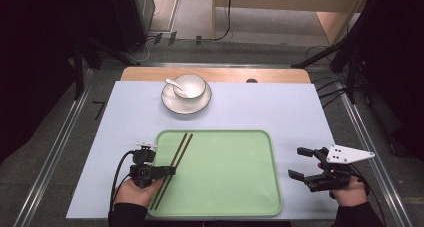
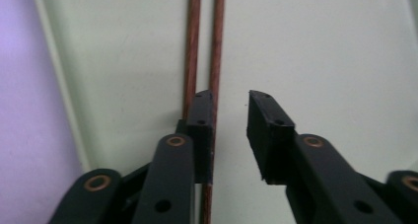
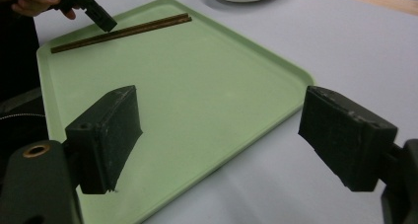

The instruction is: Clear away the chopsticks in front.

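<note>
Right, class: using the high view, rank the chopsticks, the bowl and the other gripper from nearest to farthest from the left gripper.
1. Chopsticks: directly beneath the left gripper, on the green tray's left side.
2. Bowl: far side of the table, on its saucer.
3. Right gripper: beyond the tray's right edge.

In the left gripper view, the left gripper (image 2: 230, 110) hung over the green tray (image 2: 335, 51), its jaws parted with a gap between the pads. Two brown chopsticks (image 2: 204, 41) lay side by side on the tray near its left rim, one passing under the left jaw
</note>
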A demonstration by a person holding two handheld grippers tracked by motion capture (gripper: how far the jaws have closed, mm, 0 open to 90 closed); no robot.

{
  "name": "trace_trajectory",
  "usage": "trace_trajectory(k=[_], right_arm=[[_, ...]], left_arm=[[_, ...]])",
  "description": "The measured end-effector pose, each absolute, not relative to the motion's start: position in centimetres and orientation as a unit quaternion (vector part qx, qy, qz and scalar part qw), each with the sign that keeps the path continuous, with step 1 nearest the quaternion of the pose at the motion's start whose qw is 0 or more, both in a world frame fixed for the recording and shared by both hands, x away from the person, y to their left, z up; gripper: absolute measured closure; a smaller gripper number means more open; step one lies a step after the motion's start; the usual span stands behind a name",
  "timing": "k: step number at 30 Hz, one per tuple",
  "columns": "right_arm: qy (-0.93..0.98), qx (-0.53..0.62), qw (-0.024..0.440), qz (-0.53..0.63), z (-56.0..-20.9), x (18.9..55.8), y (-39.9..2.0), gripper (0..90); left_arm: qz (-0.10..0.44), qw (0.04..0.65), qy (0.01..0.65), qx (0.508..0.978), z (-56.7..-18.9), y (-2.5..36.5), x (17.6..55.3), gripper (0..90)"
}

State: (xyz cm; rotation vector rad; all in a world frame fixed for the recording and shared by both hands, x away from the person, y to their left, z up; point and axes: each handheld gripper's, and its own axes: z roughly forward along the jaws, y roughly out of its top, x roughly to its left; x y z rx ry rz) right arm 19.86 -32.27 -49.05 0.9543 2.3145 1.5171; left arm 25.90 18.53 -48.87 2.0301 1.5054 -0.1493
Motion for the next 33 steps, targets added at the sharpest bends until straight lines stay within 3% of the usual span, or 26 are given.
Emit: trace_trajectory(k=[8,15,33], right_arm=[[0.787,0.325,0.107,0.513,-49.1,19.7,-32.4,16.2],[0.789,0.323,0.106,0.512,-49.1,19.7,-32.3,16.2],[0.783,0.331,0.107,0.516,-49.2,19.5,-32.8,16.1]], left_arm=[[-0.015,0.334,0.493,0.804,-47.8,19.5,26.1,48.9],[0.021,0.346,0.435,0.831,-47.5,20.6,26.0,38.1],[0.041,0.365,0.397,0.841,-46.6,24.1,25.0,34.4]])
